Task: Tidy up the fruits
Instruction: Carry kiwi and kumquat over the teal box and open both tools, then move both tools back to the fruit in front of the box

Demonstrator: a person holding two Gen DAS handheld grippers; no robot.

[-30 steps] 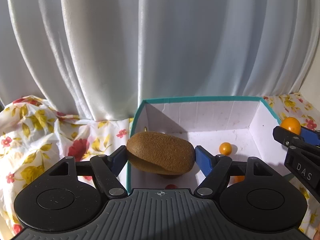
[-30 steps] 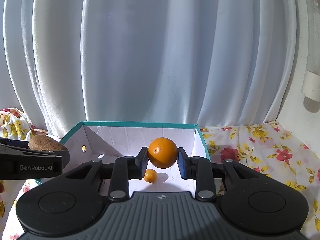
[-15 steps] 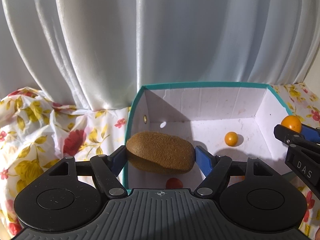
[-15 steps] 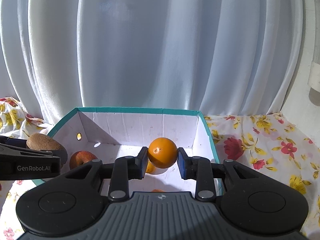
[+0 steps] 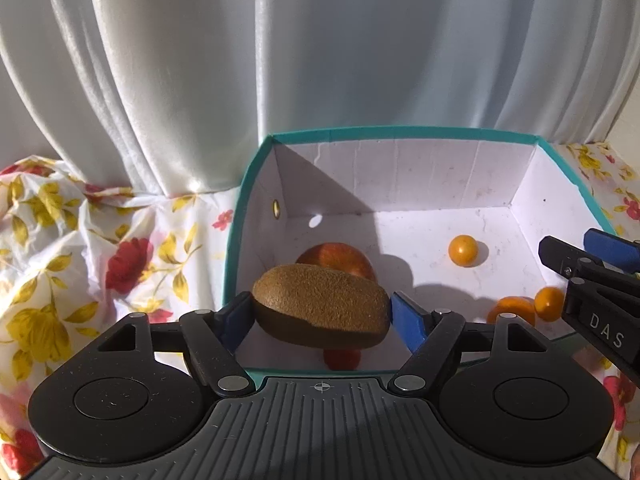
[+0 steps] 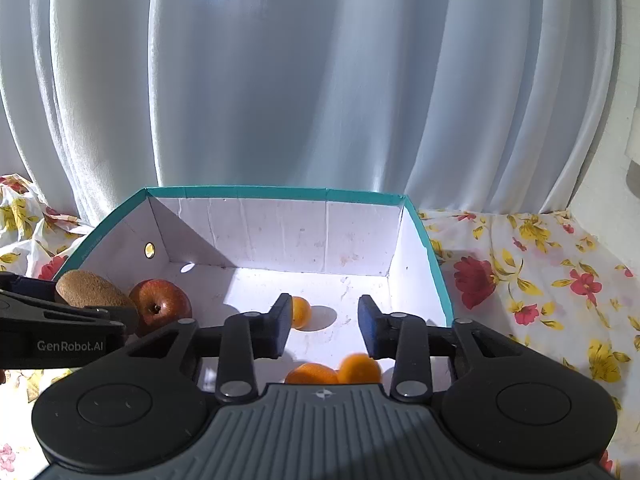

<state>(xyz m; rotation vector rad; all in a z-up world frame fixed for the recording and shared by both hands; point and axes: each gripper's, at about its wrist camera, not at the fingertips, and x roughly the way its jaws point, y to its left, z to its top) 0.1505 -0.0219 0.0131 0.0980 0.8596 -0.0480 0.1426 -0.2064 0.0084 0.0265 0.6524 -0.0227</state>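
My left gripper (image 5: 322, 312) is shut on a brown kiwi (image 5: 322, 306) and holds it over the near left part of a teal-rimmed white box (image 5: 400, 134). The kiwi also shows at the left of the right wrist view (image 6: 90, 290). My right gripper (image 6: 323, 328) is open and empty above the box (image 6: 276, 192). Below it a small orange fruit (image 6: 360, 368) lies blurred beside another orange (image 6: 310, 374). A red apple (image 6: 160, 306) and a further small orange (image 6: 300, 312) lie on the box floor.
A small red fruit (image 5: 342, 358) lies under the kiwi. A floral cloth (image 6: 532, 280) covers the surface around the box. White curtains (image 6: 320, 80) hang right behind the box. The cloth is bunched up at the left (image 5: 80, 248).
My right gripper has opened and the small orange has dropped into the box. Both grippers have moved forward and tilted down over the box. The left still holds the kiwi.
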